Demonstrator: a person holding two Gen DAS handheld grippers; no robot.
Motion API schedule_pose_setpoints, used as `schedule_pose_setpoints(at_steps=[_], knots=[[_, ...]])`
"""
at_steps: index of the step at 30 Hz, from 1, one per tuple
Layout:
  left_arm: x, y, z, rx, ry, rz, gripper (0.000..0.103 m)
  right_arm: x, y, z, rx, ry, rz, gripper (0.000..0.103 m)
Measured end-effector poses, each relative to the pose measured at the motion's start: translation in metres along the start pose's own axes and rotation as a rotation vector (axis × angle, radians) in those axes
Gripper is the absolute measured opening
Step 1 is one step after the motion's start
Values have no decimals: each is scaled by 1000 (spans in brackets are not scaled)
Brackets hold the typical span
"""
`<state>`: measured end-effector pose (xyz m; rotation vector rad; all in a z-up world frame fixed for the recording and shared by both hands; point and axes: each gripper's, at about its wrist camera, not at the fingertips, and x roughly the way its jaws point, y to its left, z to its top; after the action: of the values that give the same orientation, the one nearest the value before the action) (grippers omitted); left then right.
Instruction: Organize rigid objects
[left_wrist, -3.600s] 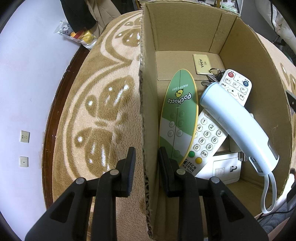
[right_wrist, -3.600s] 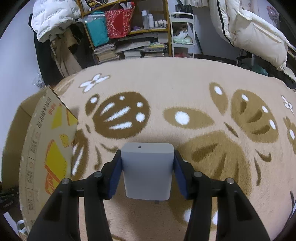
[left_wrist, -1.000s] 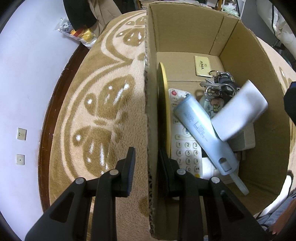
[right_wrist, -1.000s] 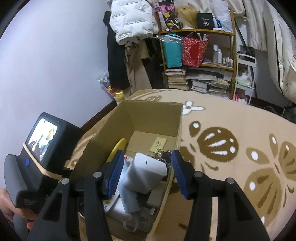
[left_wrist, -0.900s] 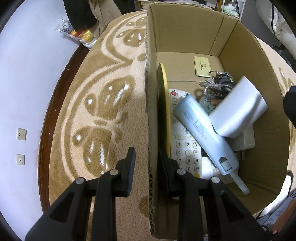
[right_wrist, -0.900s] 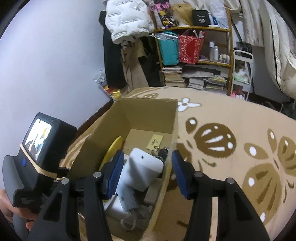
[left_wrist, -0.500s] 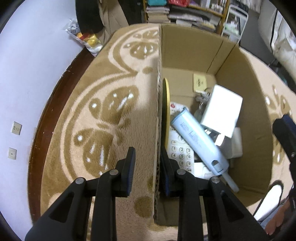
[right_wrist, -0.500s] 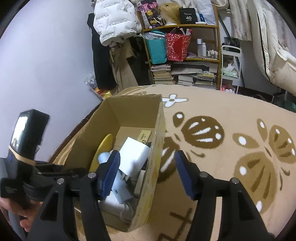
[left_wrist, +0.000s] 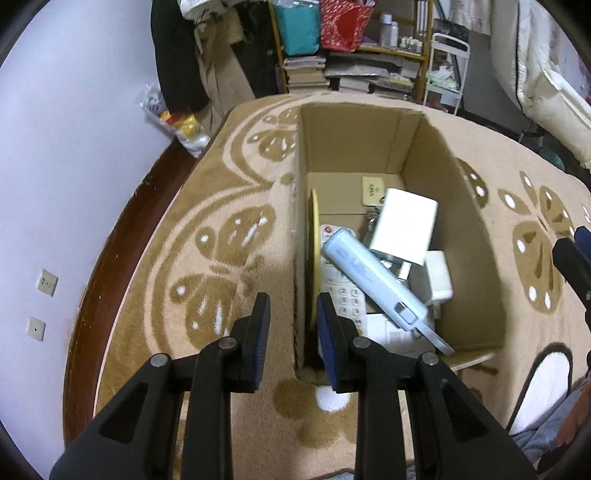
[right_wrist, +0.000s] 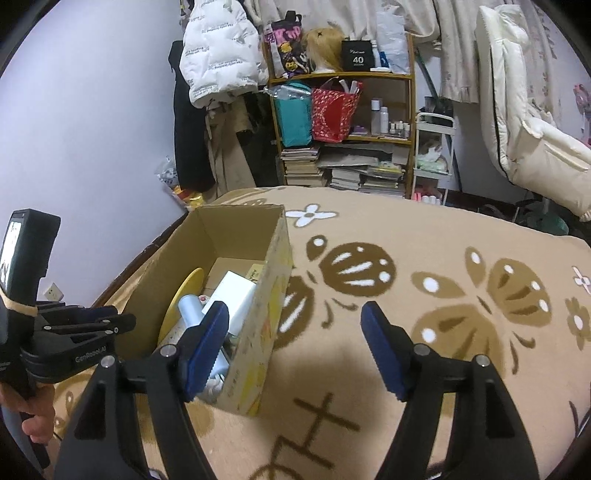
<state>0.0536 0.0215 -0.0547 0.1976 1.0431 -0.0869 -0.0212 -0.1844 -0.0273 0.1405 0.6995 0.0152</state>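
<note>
An open cardboard box (left_wrist: 465, 229) stands on the patterned carpet. Inside lie a white power bank (left_wrist: 404, 226), a light blue cylinder with a strap (left_wrist: 373, 277), a white remote (left_wrist: 341, 291), a white adapter (left_wrist: 439, 277), keys and a yellow-edged board (left_wrist: 314, 254) against the left wall. My left gripper (left_wrist: 293, 332) straddles the box's left wall with a pad on each side, not clamped. My right gripper (right_wrist: 295, 347) is open and empty, raised to the right of the box (right_wrist: 273, 295); the power bank (right_wrist: 236, 295) shows inside.
A purple wall and dark wooden floor edge (left_wrist: 122, 229) run along the left of the carpet. A cluttered shelf with bags and books (right_wrist: 343, 125) stands behind. A white quilt (right_wrist: 524, 110) hangs at the right. Open carpet (right_wrist: 424, 302) lies right of the box.
My right gripper carried the white power bank over the box, let it go inside, opened wide and drew back to the right. My left gripper lifted back, still astride the box wall.
</note>
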Motion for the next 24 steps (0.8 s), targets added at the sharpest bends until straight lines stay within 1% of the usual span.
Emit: schedule_pose_setpoints(at_steps=[2,5,8,10,13,15,16,17,19,22,23,24], knots=[[-11,-3,-3,3,-29,-10,25,-11,-4,-2,1,-12,-6,85],[-21,-6,-7,7,-49,-30,25,-26,-10,-5,13,-30,-10,87],[-37,-9,-12,19,-94,-23,25,-37,-14,-9,25,-37,-9,88],[-48,-9,-15,10,-119,-19,30,-43,-17,-11,27,-44,-12,88],[-68,-3,-20,-18,-183,-13,38,-54,-20,-16,38,-60,-5,88],[-82,0,-24,-31,-231,-10,52,-61,-21,-19,46,-72,-3,89],[-88,1,-26,-33,-251,-5,55,-65,-22,-20,52,-80,-2,92],[-93,1,-27,-32,-270,0,59,-69,-22,-21,57,-92,-4,97],[-103,1,-31,-23,-307,-1,62,-79,-22,-24,59,-124,-10,103],[-110,0,-36,-13,-334,-14,64,-91,-19,-25,55,-169,-16,103],[-112,0,-38,-10,-340,-16,67,-96,-19,-25,53,-185,-15,103],[-114,0,-39,-7,-348,-18,72,-99,-19,-26,54,-196,-12,103]])
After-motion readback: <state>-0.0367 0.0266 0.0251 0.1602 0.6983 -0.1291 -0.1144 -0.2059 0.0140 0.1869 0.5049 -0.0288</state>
